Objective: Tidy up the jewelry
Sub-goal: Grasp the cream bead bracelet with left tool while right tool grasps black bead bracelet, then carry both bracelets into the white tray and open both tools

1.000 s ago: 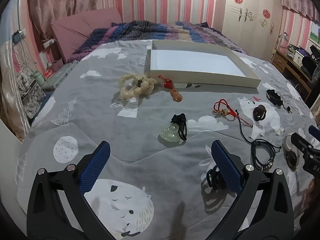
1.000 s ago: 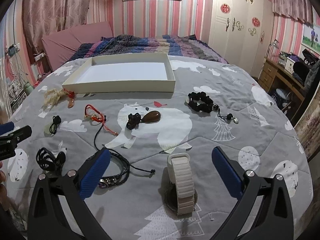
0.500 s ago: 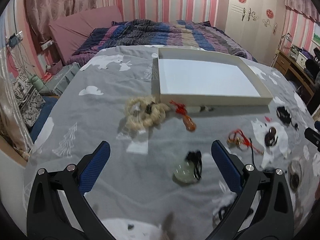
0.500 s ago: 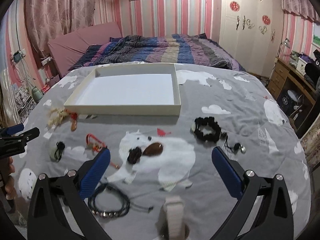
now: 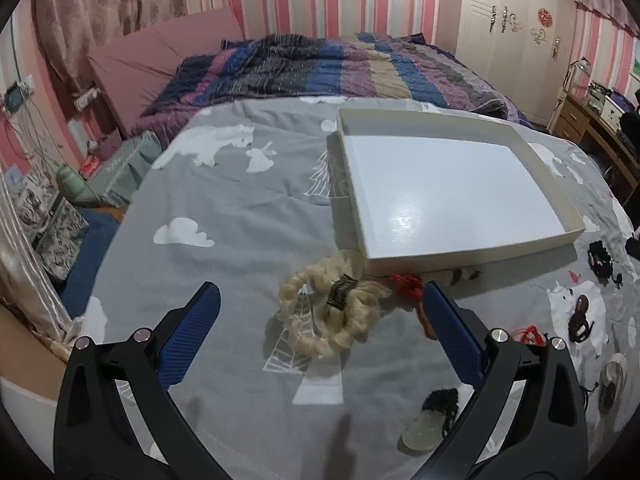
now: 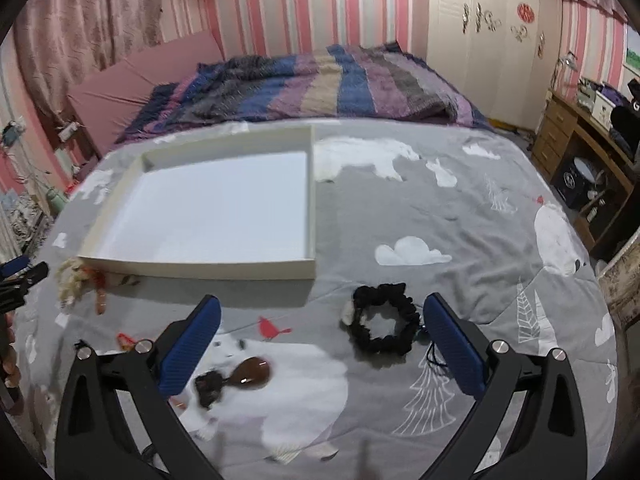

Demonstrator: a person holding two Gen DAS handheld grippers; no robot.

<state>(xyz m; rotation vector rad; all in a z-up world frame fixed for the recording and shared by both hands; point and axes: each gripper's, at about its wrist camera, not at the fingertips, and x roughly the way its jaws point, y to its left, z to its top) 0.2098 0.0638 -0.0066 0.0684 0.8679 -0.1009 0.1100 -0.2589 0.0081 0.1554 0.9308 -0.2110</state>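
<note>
A shallow white box (image 5: 448, 188) lies empty on the grey bedspread; it also shows in the right wrist view (image 6: 216, 208). My left gripper (image 5: 320, 334) is open and empty, with a cream braided bracelet (image 5: 332, 312) lying between its fingers. A red cord with an orange pendant (image 5: 416, 292) lies beside its right finger, a pale green pendant (image 5: 428, 420) nearer me. My right gripper (image 6: 320, 344) is open and empty above a black beaded bracelet (image 6: 380, 320) and a brown pendant (image 6: 248, 372).
More jewelry lies at the right of the left wrist view: a black bracelet (image 5: 600, 258), a brown pendant (image 5: 580, 320). A striped quilt (image 5: 340, 68) covers the bed's far end. A wooden desk (image 6: 592, 140) stands right of the bed. The bed edge drops off at left.
Both grippers have moved forward across the bed toward the white box. The cream bracelet now lies between my left fingers; the black beaded bracelet now lies between my right fingers. Both stay open.
</note>
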